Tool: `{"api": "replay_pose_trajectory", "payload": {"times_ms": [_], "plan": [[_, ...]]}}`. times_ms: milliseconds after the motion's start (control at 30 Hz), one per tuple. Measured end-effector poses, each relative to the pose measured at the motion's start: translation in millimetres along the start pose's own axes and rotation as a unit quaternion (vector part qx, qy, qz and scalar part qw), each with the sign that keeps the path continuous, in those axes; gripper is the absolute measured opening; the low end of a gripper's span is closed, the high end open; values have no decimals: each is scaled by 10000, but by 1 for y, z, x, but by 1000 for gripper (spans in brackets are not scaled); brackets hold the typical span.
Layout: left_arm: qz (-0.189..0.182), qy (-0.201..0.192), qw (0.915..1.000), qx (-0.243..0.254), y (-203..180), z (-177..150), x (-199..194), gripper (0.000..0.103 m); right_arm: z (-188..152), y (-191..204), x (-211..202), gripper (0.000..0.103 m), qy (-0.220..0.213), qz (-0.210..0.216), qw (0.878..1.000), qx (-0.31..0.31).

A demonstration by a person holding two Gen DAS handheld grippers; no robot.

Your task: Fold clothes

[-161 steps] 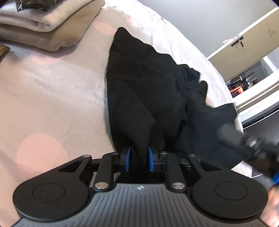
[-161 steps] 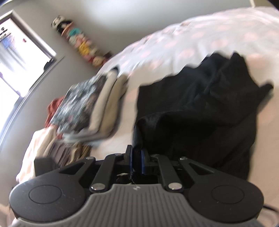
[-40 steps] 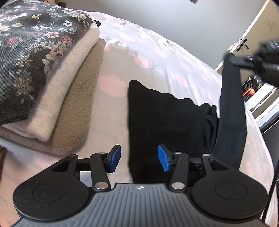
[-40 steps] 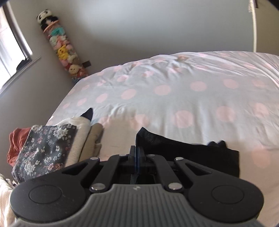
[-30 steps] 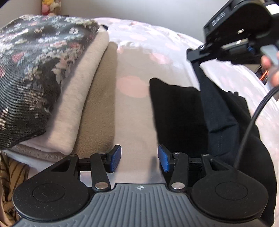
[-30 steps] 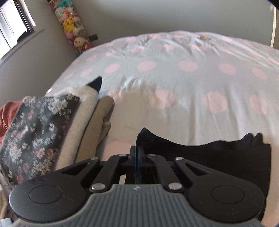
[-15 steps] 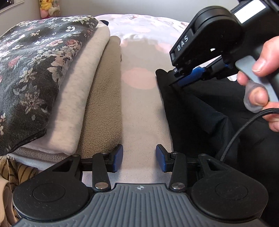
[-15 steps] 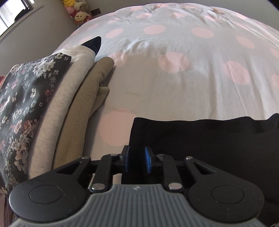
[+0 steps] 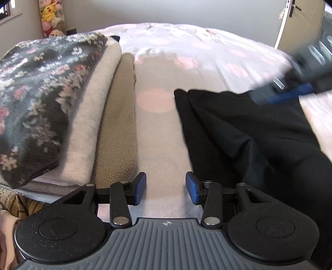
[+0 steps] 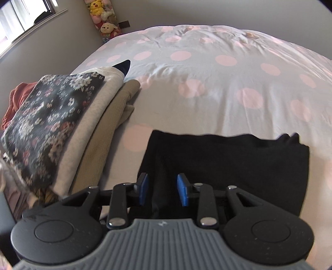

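Left gripper [image 9: 165, 188]: fingers wide apart, nothing between the blue pads [image 9: 139, 188], only bare bedspread [image 9: 161, 145] showing in the gap. It sits low over the bed, in the strip between the folded stack and the black garment.

Right gripper [image 10: 162, 189]: fingers parted, gap narrower than on the left. Black cloth lies in the gap under the pads [image 10: 182, 192]; neither pad visibly presses it, so no grip. In the left wrist view the right gripper [image 9: 294, 91] appears as a motion-blurred shape with a blue pad at the far right edge of the garment; can't tell finger state from that view.

Black garment [image 10: 224, 166]: lies flat on the bed as a rough rectangle, near edge under the right gripper, far edge fairly straight, small bunched bit at the far right corner. In the left wrist view the same garment [image 9: 249, 135] shows an overlapped layer with a diagonal fold edge across it. Apart from the stack, a strip of bedspread between them.

Folded stack [image 10: 68, 128] to the left of the garment: dark floral piece [image 9: 41, 87] on top, cream knit [image 9: 91, 116] under it, tan fleece [image 9: 118, 128] lowest, nearest the garment. A dark navy tip [image 10: 123, 65] pokes out at the far end of the stack. Rust-coloured cloth [image 10: 15, 97] behind the stack; striped fabric [image 9: 22, 204] at its near corner.

Bedspread is pale with pink dots. Plush toys [image 10: 103, 18] stand in the room corner beyond the bed.
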State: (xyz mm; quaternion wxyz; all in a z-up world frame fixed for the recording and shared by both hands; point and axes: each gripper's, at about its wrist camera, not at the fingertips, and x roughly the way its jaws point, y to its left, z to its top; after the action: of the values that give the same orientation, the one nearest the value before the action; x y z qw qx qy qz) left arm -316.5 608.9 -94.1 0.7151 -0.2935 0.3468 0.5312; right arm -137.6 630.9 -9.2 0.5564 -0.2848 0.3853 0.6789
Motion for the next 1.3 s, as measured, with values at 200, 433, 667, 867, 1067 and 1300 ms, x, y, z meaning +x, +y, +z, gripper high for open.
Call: {"api": "replay_pose_trajectory", "payload": {"times_ms": [200, 433, 667, 867, 1067, 1300], "plan": [[-299, -225, 9989, -278, 2, -2, -26, 43, -60, -16, -38, 37, -90, -264, 9992, -281], [-1031, -301, 9938, -295, -18, 2, -35, 53, -150, -32, -66, 37, -241, -474, 9981, -313], [-1373, 81, 9894, -477, -39, -4, -1, 47, -219, -44, -91, 37, -604, -670, 9959, 59], [-1114, 129, 9923, -525, -34, -15, 9, 0, -259, -55, -103, 49, -796, -728, 9937, 296], [-839, 293, 9936, -695, -20, -23, 21, 0, -274, -66, -98, 49, -779, -602, 9943, 419], [-750, 217, 9951, -607, -22, -24, 16, 17, -279, -74, -98, 50, -797, -607, 9933, 580]]}}
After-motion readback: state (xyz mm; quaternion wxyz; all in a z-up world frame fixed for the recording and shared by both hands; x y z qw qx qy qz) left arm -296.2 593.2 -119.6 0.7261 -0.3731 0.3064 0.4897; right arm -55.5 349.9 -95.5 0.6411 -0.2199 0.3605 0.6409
